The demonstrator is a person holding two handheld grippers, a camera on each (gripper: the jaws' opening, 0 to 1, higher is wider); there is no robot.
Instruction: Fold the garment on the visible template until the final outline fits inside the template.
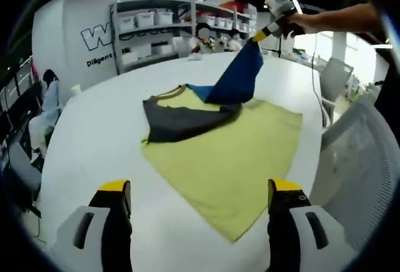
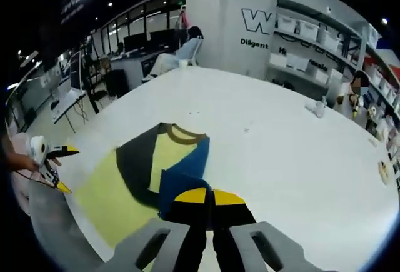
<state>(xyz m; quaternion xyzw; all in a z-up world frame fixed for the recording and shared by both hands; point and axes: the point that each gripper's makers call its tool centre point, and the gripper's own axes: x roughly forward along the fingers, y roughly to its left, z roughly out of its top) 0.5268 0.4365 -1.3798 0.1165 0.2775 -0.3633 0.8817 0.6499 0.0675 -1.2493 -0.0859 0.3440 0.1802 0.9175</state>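
Left gripper view, left to right:

- We record a person seated (image 1: 47,106) at the far left edge, beside the white table (image 1: 94,134).
- Shelving with storage bins (image 1: 156,31) stands against the back wall.
- Our left gripper (image 1: 200,222) has its two yellow-tipped jaws spread wide apart over the table, holding nothing.
- The garment (image 1: 219,141) lies mid-table: a yellow-green body spread flat, a dark grey sleeve laid across its upper part, a brown collar at the far end.
- The blue sleeve (image 1: 240,75) rises off the garment in a peak.
- The right gripper (image 1: 259,34), held by a hand (image 1: 300,22), pinches the top of that blue sleeve.
- A mesh chair (image 1: 356,141) sits at the right edge of the table.

Right gripper view, left to right:

- We see the left gripper (image 2: 59,169), yellow tips parted, near the table's left edge, apart from the cloth.
- The garment (image 2: 119,191) lies on the table (image 2: 281,153), collar pointing away.
- Our right gripper (image 2: 209,198) has its jaws pressed together on the blue sleeve (image 2: 187,172).
- Shelving (image 2: 325,47) stands at the right rear.
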